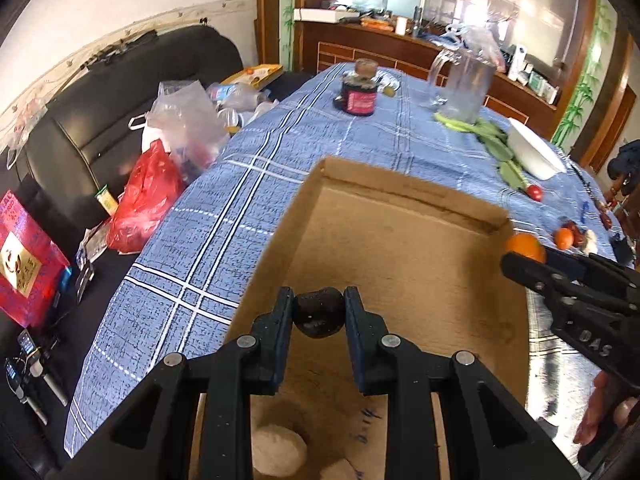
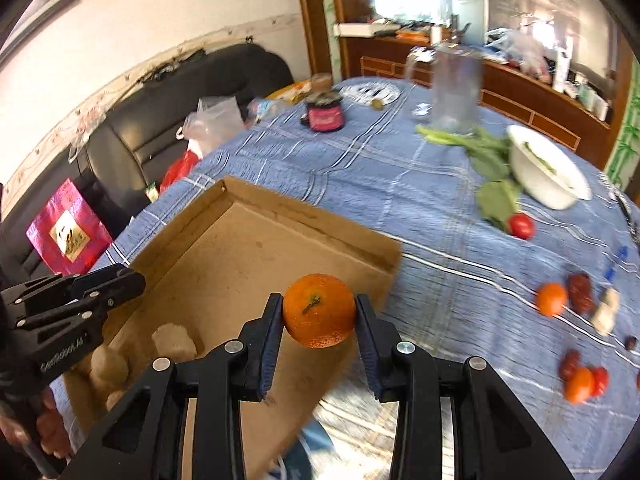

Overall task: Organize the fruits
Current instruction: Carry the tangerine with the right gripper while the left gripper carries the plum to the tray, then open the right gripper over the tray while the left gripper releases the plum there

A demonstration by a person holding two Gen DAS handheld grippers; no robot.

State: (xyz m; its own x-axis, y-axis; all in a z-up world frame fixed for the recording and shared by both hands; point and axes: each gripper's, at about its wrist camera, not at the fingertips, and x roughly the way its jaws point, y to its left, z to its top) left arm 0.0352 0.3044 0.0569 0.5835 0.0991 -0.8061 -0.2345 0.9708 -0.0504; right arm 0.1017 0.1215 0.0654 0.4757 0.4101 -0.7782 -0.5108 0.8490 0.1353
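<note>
Cardboard box (image 1: 400, 240) on table (image 1: 224, 200)

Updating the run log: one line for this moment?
left claw: shut on dark fruit | right claw: shut on orange | both over cardboard box

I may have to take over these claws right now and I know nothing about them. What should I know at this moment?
Left claw: shut on a dark round fruit, above the cardboard box.
Right claw: shut on a tangerine, at the box's edge.
Done: a few pale lumps lie in the box.
Left: both held fruits go in; then the loose tangerine, tomato and dark red fruits on the blue tablecloth.
</note>
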